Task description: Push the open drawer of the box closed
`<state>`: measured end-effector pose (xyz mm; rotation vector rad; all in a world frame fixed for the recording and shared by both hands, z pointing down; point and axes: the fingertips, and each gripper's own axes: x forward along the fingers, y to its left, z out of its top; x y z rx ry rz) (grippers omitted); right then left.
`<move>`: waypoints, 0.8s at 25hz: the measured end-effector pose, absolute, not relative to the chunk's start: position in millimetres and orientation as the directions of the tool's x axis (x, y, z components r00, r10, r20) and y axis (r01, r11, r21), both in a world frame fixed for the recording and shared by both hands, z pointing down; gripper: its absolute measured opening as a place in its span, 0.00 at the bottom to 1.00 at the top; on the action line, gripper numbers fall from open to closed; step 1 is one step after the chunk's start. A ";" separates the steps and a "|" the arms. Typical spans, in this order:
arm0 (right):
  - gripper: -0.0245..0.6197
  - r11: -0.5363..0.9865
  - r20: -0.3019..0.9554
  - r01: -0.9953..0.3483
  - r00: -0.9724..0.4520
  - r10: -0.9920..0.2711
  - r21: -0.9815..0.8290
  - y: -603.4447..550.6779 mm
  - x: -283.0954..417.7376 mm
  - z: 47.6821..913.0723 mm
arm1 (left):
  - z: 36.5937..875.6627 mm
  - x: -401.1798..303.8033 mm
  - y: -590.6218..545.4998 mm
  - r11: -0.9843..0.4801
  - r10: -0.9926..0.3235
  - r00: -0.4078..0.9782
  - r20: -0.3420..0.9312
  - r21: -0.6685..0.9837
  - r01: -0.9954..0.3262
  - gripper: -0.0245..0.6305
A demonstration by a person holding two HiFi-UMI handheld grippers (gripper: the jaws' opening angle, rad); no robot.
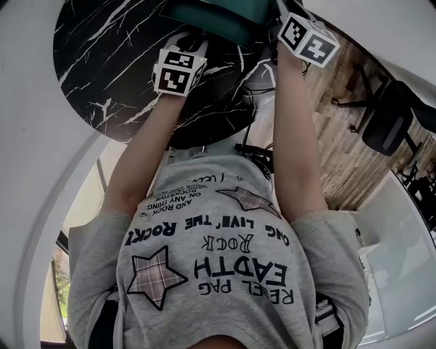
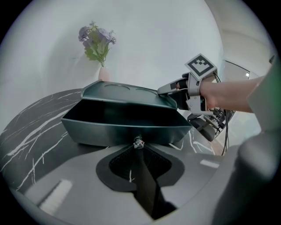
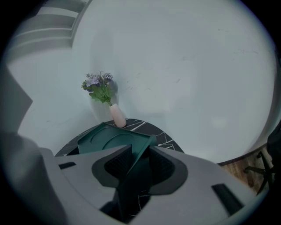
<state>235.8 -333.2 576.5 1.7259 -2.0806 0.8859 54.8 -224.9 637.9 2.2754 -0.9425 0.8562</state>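
The box (image 1: pixel 216 15) is cut off by the head view's top edge (only its teal corner shows).

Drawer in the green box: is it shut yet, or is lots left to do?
Not yet. Done: the right gripper clamps the box by its corner, steadying it. In hand: the left gripper pinches the knob. Left: the drawer sticks well out and needs pushing in.

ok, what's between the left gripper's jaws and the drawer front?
Just the small metal knob on the drawer, right at the left gripper's tips; nothing else. Shows in the left gripper view.
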 end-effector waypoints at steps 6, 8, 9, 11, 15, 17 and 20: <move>0.24 0.092 0.582 -0.959 -0.236 -0.778 -0.267 -332.7 235.4 576.4 | 638.1 66.8 -240.9 -0.631 -0.433 0.559 0.707 0.206 -0.748 0.15; 0.24 0.095 0.581 -0.959 -0.238 -0.779 -0.267 -333.3 234.8 576.2 | 638.7 70.1 -247.8 -0.626 -0.441 0.558 0.703 0.205 -0.752 0.15; 0.24 0.095 0.580 -0.959 -0.239 -0.779 -0.268 -333.0 234.7 576.2 | 639.1 71.8 -251.1 -0.623 -0.443 0.558 0.702 0.207 -0.754 0.15; 0.24 0.096 0.576 -0.958 -0.241 -0.781 -0.270 -332.1 234.7 576.4 | 639.6 76.1 -257.7 -0.621 -0.445 0.559 0.700 0.208 -0.755 0.15; 0.24 0.109 0.570 -0.957 -0.250 -0.783 -0.269 -333.4 234.2 575.1 | 639.9 84.6 -272.3 -0.624 -0.452 0.558 0.696 0.201 -0.756 0.15; 0.24 0.107 0.575 -0.957 -0.249 -0.779 -0.269 -332.6 234.7 576.2 | 639.6 87.2 -277.3 -0.621 -0.454 0.561 0.692 0.205 -0.756 0.15; 0.24 0.113 0.579 -0.958 -0.252 -0.776 -0.265 -332.1 234.0 576.3 | 638.8 88.2 -280.0 -0.627 -0.452 0.574 0.683 0.215 -0.749 0.15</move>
